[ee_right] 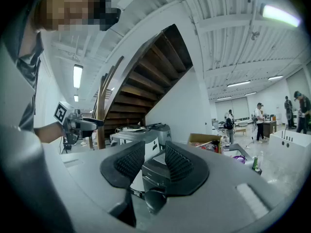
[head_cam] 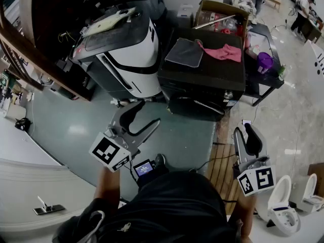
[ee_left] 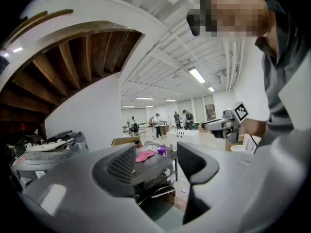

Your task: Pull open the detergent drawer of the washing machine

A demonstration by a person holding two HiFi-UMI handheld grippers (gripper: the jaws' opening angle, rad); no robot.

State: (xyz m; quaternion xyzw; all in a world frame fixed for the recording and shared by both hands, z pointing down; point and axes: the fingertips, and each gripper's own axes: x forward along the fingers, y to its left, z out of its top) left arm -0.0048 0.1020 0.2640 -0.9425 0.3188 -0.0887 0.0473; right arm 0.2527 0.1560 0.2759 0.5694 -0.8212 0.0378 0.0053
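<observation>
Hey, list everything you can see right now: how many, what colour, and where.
washer: one, black, centre
grey cloth: one, grey, on the washer, left side
pink cloth: one, pink, on the washer, right of the grey cloth
second machine: one, white and black, left of the washer
box: one, brown, behind the washer
table: one, black, right of the washer
cup: one, purple, on the table
toilets: two, white, lower right
stairs: one flight, brown, far left
people: several, far end of the room
left claw: one, grey, open, empty
right claw: one, grey, open, empty
</observation>
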